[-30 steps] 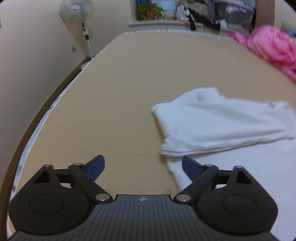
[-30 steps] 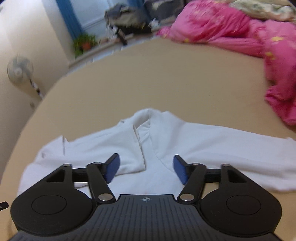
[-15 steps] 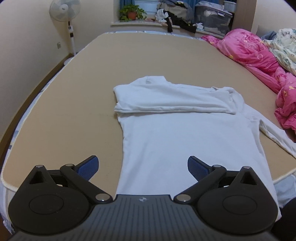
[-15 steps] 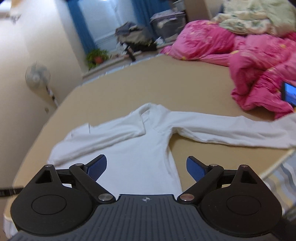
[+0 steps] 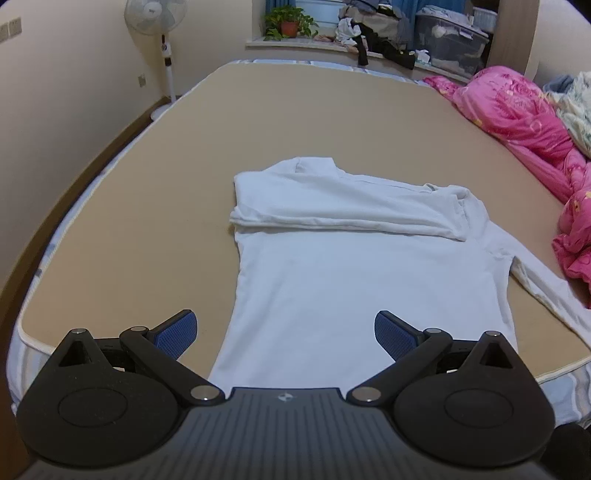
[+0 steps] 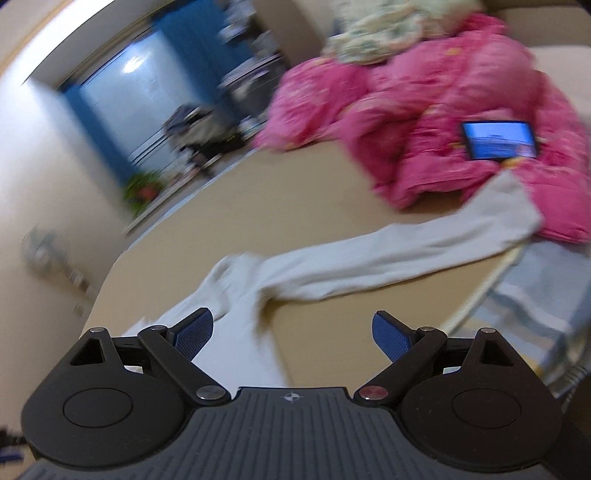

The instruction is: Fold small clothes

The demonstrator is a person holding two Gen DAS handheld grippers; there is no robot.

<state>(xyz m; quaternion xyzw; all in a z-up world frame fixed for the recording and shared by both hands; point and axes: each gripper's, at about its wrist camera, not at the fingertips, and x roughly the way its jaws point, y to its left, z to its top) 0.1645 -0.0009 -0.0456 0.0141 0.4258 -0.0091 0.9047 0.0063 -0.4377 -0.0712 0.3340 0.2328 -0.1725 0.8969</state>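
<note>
A white long-sleeved shirt (image 5: 354, 280) is lying flat on the tan bed (image 5: 155, 192), near the bed's front edge. One sleeve is lying folded across the chest, forming a band from shoulder to shoulder; the other sleeve (image 6: 399, 254) is stretching out sideways toward the pink quilt (image 6: 443, 122), its cuff lying at the quilt's edge.

Left gripper (image 5: 284, 330): it is hovering over the hem, jaws standing wide with only air between them, apart from the cloth.

Right gripper (image 6: 291, 332): it is pointing across the bed toward the outstretched sleeve. Its jaws have just been opening and are now standing wide, gripping nothing. This view is blurring.

A lit phone (image 6: 500, 139) is resting on the quilt. A standing fan (image 5: 159, 33) and a potted plant (image 5: 288, 24) are standing beyond the far end of the bed.
</note>
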